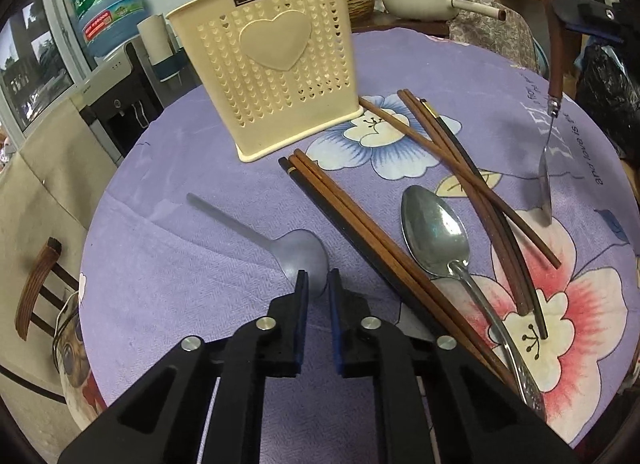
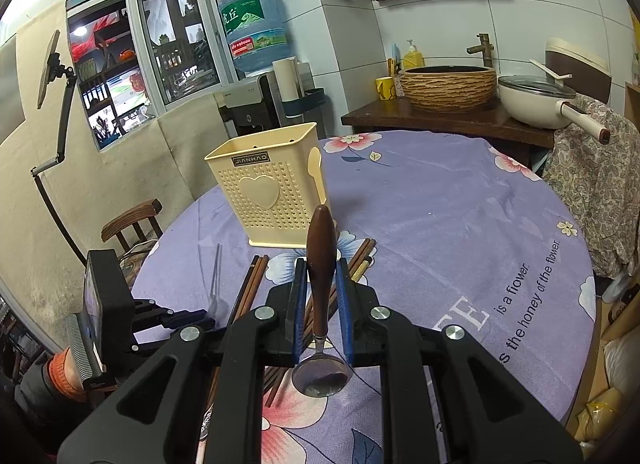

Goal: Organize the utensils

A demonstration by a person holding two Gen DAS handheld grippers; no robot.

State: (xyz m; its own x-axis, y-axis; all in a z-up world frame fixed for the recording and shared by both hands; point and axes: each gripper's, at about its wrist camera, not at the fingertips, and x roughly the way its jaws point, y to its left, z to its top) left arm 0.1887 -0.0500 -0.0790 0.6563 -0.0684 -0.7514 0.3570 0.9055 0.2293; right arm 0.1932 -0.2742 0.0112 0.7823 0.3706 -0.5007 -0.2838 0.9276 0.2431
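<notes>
The left gripper [image 1: 318, 284] has its fingers clenched on the bowl of a pale spoon [image 1: 280, 242] lying on the bench [image 1: 180, 264], nearer than the holder [image 1: 268, 63]. The right gripper [image 2: 320, 304] grasps a wooden-handled spoon [image 2: 320, 264]. Next, I judge, both spoons lift into the holder.

Even, fairly bright indoor light in both views; no hard shadows on the purple tablecloth [image 1: 192, 264]. Soft shadow only under the steel spoon [image 1: 436, 232] near the tabletop's near edge. Glare patch on that spoon's bowl. White wall tiles [image 2: 432, 23] show mild sheen. Window [image 2: 160, 55] at left holds bright reflections, not daylight. Strong fisheye bend: the table's far edge curves, the corners go black. Centre sharp, printed lettering readable; gripper bodies at the bottom edge slightly soft. Translucent spoon [image 1: 280, 240] looks hazy.
</notes>
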